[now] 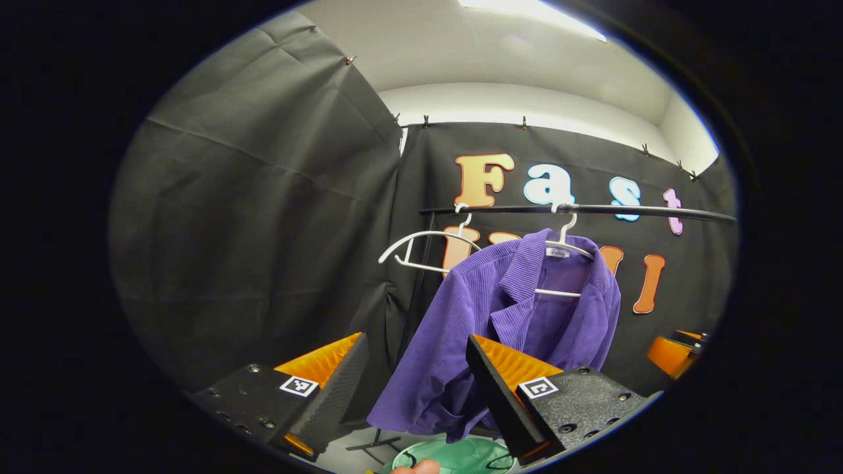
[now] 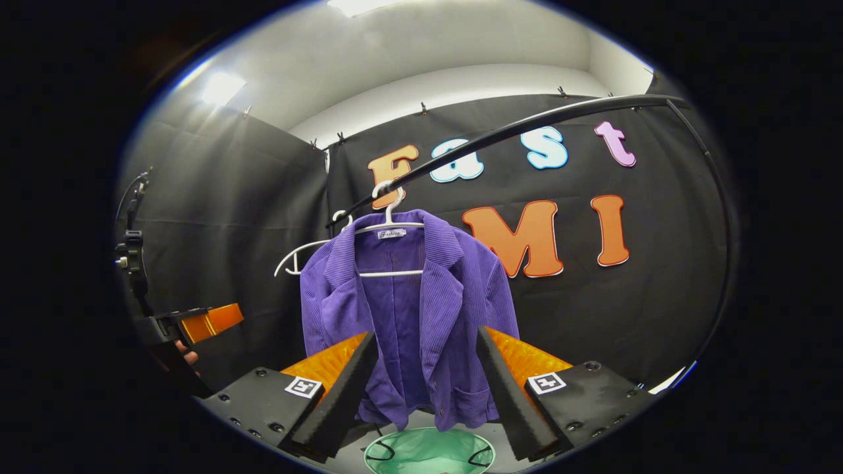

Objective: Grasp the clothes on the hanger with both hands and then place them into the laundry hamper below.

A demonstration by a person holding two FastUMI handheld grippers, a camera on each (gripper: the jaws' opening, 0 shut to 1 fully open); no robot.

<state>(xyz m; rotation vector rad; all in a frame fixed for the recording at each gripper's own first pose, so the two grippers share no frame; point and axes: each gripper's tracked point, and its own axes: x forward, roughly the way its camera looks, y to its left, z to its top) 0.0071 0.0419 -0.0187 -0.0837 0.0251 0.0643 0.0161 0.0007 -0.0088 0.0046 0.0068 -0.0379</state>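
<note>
Both claws gape wide, short of the jacket (image 2: 408,309), which hangs on its hanger (image 2: 390,227) from the rail (image 1: 579,209), hamper (image 2: 428,451) right below. Best play: left claw (image 1: 415,388) takes one shoulder, right claw (image 2: 425,375) the other, pinching thick cloth, then lift clear of the hanger.

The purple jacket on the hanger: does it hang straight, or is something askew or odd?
The purple jacket hangs lopsided on its white hanger: in the right gripper view the collar has slid sideways and one side droops lower. Beside it an empty hanger tilts on the rail. Nothing looks damaged.
</note>
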